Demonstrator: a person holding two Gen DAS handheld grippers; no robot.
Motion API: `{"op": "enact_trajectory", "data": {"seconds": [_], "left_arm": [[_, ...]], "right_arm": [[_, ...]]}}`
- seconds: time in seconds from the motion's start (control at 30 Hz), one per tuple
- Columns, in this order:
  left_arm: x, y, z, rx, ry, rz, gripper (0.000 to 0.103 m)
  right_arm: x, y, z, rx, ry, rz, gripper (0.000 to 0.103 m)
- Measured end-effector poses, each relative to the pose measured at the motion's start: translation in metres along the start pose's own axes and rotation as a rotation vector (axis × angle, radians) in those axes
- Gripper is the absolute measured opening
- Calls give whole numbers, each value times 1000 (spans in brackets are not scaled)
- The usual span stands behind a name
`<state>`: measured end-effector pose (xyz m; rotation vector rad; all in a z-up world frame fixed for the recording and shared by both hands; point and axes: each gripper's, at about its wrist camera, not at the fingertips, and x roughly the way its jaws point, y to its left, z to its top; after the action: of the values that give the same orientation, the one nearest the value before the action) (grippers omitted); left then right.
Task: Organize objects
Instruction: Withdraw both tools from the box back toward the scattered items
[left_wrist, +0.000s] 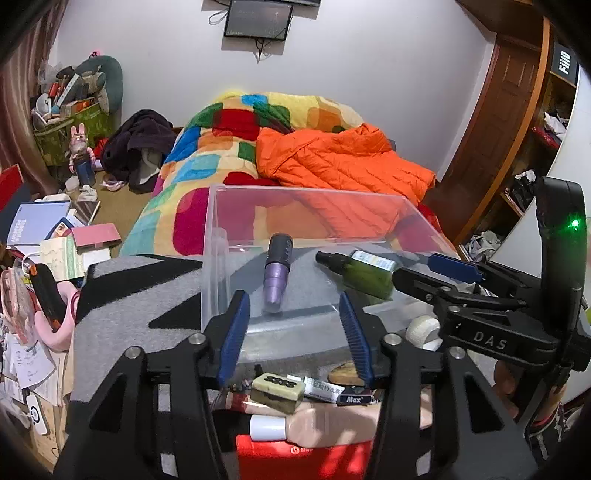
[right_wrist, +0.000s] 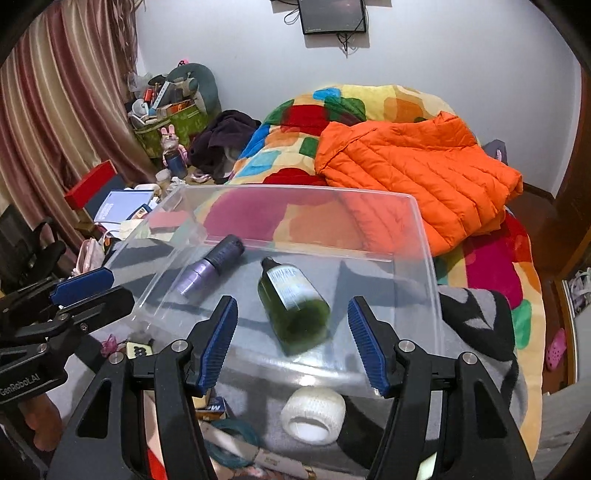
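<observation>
A clear plastic bin (left_wrist: 214, 236) (right_wrist: 424, 236) stands on a grey and black blanket. Inside it lie a purple bottle (left_wrist: 277, 273) (right_wrist: 210, 267) and a dark green spray bottle (left_wrist: 365, 271) (right_wrist: 295, 306). My left gripper (left_wrist: 295, 332) (right_wrist: 99, 293) is open at the bin's near wall, with the purple bottle just beyond its tips. My right gripper (right_wrist: 293, 343) (left_wrist: 413, 267) is open over the bin. The green bottle's base lies between its pads, with a gap on each side.
A white tape roll (right_wrist: 313, 415) (left_wrist: 424, 328) lies in front of the bin. Near it are a greenish block (left_wrist: 277, 392), a beige bottle (left_wrist: 317, 424), a red box (left_wrist: 303, 461) and a teal cord (right_wrist: 236, 439). Behind is a bed with an orange jacket (right_wrist: 417, 173).
</observation>
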<state>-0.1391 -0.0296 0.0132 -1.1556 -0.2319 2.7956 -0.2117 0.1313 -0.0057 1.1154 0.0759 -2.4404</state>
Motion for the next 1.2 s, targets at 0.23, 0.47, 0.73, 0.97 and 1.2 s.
{"op": "enact_trajectory", "data": {"seconds": [0.23, 0.47, 0.73, 0.97, 1.2], "left_arm": [[-32, -6, -10, 35, -88, 25, 80], [-51, -20, -35, 131, -105, 48, 90], [-43, -27, -70, 96, 7, 8, 91], [-20, -62, -83, 132, 64, 12, 91], [-3, -76, -105, 258, 65, 165, 91]], "right_arm": [[-36, -9, -14, 25, -51, 1, 75], [-64, -18, -44, 23, -57, -99, 79], [-77, -31, -91, 51, -10, -202, 79], [-76, -31, -109, 77, 7, -191, 79], [-74, -39, -116, 113, 21, -198, 79]]}}
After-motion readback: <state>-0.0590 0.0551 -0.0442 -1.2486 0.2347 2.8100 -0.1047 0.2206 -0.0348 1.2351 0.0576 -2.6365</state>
